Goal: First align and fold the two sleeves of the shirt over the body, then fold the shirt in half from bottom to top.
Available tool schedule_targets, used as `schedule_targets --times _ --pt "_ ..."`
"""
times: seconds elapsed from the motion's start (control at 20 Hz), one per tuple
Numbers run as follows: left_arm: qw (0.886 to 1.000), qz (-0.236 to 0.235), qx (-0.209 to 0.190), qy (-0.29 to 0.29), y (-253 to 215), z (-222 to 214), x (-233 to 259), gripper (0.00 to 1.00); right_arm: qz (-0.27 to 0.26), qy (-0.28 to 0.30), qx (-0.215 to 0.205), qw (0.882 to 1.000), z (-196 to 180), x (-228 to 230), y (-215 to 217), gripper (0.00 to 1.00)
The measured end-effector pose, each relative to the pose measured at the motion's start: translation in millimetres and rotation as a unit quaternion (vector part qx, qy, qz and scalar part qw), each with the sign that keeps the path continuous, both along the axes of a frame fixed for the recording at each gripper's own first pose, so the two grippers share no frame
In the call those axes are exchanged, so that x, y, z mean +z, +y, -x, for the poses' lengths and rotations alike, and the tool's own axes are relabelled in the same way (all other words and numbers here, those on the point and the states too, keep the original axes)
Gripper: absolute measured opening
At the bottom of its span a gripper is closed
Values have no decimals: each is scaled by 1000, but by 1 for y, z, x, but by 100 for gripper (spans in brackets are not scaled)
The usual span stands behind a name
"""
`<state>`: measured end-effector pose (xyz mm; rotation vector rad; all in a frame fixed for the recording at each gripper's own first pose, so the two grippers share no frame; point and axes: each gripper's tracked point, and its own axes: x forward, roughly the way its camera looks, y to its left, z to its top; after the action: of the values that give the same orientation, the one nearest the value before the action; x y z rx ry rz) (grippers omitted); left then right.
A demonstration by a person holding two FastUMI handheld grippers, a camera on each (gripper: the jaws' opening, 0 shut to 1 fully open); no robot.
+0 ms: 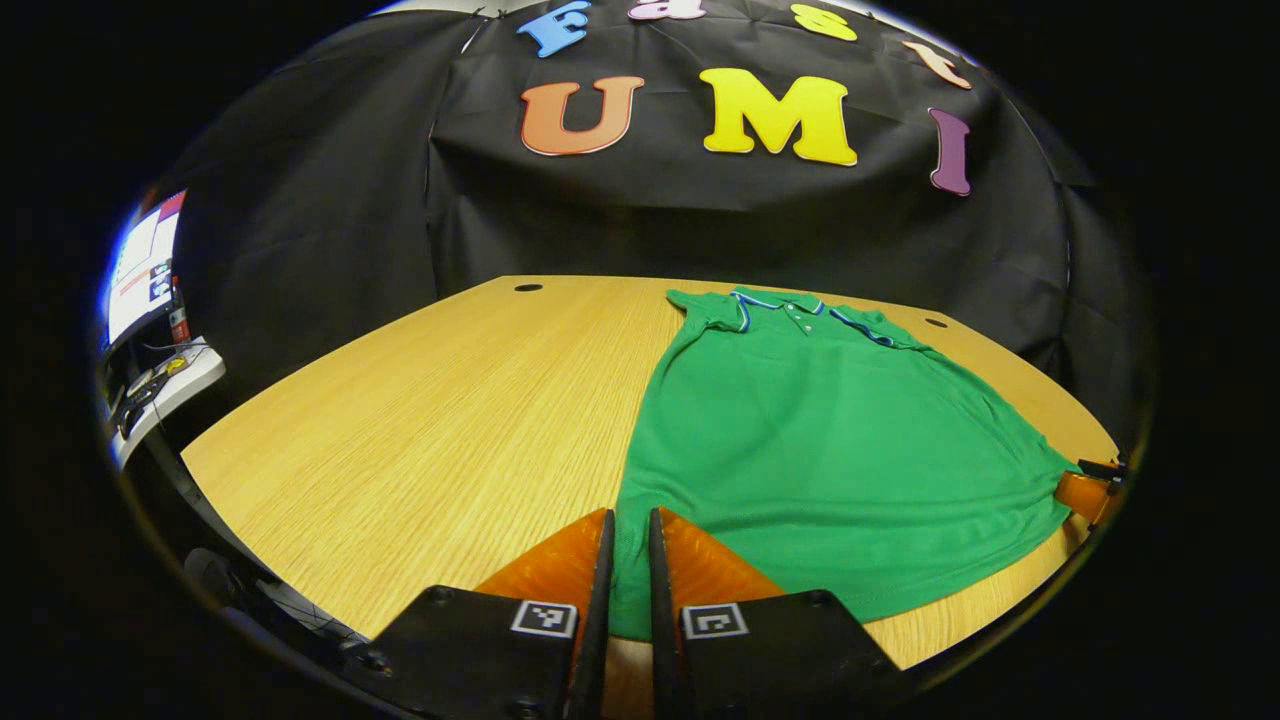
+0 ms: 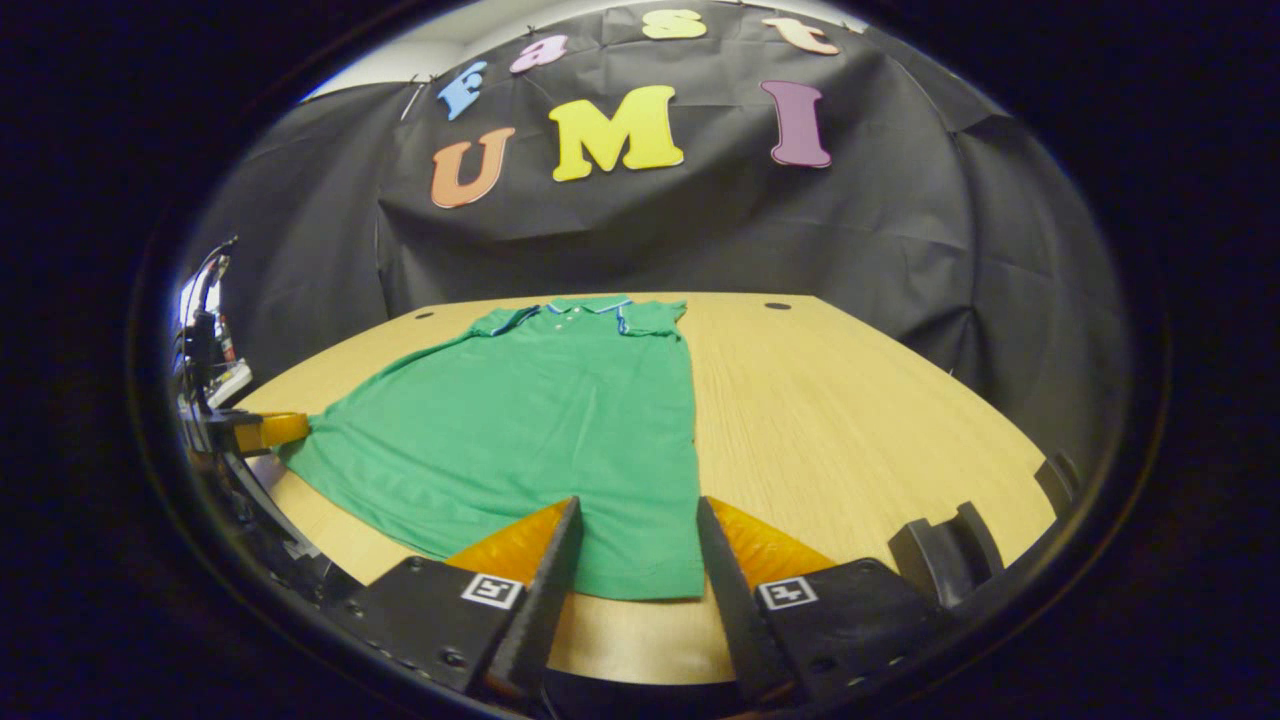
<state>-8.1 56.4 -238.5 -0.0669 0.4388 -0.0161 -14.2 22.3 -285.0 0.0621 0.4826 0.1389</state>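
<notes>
A green polo shirt (image 1: 820, 440) lies flat on the wooden table (image 1: 420, 420), collar (image 1: 790, 305) at the far end and hem towards me. My left gripper (image 1: 630, 545) is shut on the hem's near left corner, with green cloth pinched in the narrow gap. In the right gripper view the shirt (image 2: 520, 420) spreads to the left. My right gripper (image 2: 635, 530) stands open, its fingers either side of the hem's right corner. Each gripper also shows small at the opposite corner: the right gripper (image 1: 1088, 492) in the left gripper view, the left gripper (image 2: 262, 430) in the right gripper view.
A monitor (image 1: 145, 265) and white devices (image 1: 165, 390) stand off the table's left side. Two cable holes (image 1: 528, 287) (image 1: 935, 322) mark the table's far edge. A black bracket (image 2: 945, 550) sits by the near right edge. Bare wood lies on both sides of the shirt.
</notes>
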Motion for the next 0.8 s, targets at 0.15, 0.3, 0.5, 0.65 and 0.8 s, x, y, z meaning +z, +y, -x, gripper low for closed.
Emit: schedule_targets --times 0.15,0.3,0.5,0.65,0.8 --pt "1000 2 -4 -6 -7 -6 1 8 -11 1 21 1000 -6 2 12 21" --pt "1000 2 -17 -9 -12 -10 3 6 -31 8 45 998 -8 5 19 4" --pt "1000 2 -11 -20 -8 -11 16 6 -14 -9 51 999 -13 19 13 0" --pt "999 -6 -15 -41 -8 -16 36 6 -19 -54 70 996 -13 52 23 0" --pt "998 -18 -20 -55 -9 -27 55 6 3 -110 68 992 -27 87 19 0"
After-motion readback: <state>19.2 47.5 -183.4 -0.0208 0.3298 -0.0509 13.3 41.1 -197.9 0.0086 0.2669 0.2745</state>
